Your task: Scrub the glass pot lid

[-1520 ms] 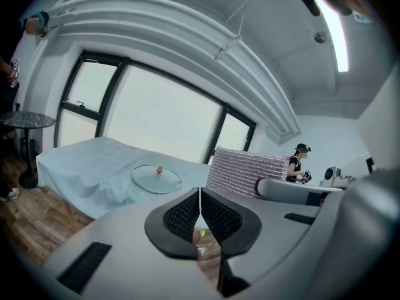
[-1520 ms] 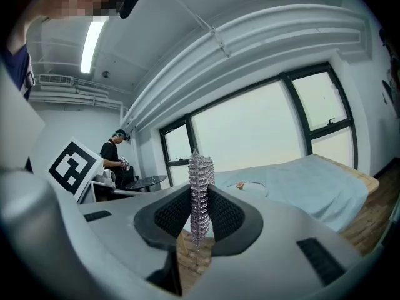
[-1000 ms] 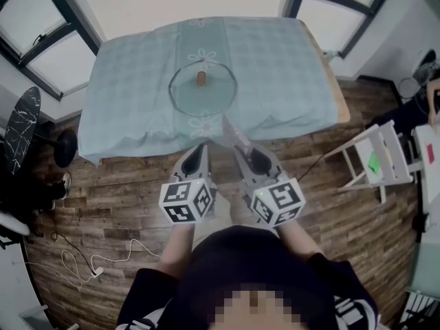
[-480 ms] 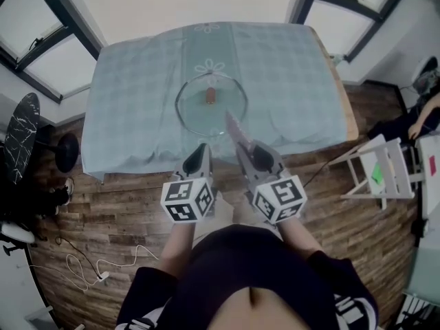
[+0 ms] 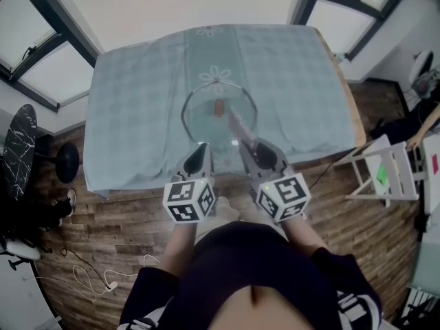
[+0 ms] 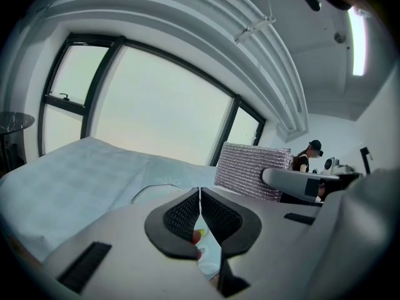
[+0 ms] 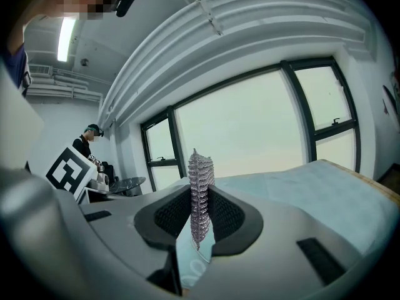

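Head view: the lid (image 5: 203, 115) lies flat on the cloth (image 5: 137, 95), centre of the frame, with its brown knob (image 5: 218, 107) up. Both grippers sit just below it, side by side. Left gripper (image 5: 202, 146), lower centre-left: jaws pressed together with nothing between them, tip right by the lid's lower rim. Right gripper (image 5: 242, 141), lower centre-right: jaws clamped on a silvery pad (image 5: 234, 124), held on edge. The pad reaches over the lid's lower right part, close to the knob. Is it touching the glass? Can't tell. A white chair (image 5: 385, 167) stands at the right edge.
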`<state>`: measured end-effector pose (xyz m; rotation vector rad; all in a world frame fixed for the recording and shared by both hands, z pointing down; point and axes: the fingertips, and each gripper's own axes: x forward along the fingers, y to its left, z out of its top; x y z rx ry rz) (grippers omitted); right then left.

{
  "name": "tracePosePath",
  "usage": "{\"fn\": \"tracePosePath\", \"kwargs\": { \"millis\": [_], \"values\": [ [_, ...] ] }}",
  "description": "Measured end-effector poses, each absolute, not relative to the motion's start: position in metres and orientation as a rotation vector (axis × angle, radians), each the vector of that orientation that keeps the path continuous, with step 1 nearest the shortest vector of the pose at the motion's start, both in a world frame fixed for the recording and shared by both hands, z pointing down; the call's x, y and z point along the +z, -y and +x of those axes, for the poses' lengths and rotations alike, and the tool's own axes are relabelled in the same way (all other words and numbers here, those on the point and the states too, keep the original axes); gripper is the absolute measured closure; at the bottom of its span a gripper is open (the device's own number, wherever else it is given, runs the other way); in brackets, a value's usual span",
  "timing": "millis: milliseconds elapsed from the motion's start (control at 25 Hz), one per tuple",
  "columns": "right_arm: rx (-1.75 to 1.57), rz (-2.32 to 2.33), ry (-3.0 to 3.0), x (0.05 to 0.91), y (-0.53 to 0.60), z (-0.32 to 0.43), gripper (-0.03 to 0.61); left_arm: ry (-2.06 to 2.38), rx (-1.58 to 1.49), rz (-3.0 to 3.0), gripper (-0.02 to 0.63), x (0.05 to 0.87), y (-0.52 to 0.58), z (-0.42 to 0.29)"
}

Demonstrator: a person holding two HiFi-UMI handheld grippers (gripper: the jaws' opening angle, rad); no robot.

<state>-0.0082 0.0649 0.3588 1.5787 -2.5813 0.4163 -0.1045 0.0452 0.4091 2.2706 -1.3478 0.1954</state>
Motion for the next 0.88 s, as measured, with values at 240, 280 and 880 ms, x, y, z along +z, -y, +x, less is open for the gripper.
{"fn": "tracePosePath", "kwargs": {
  "millis": [240, 280, 880],
  "values": [
    [0.406, 1.598, 2.548, 0.366, -0.03, -0.021, 0.495, 1.301, 0.2, 2.302, 0.604, 0.414, -0.012, -0.112],
    [0.413, 1.6, 2.538, 0.368, -0.025, -0.022, 0.495, 1.293, 0.204, 2.307, 0.604, 0.415, -0.008, -0.113],
    [0.38, 1.631, 2.467, 0.384, 0.048, -0.021, 0.495, 1.298, 0.202, 2.239, 0.604, 0.436, 0.036, -0.128]
  ]
}}
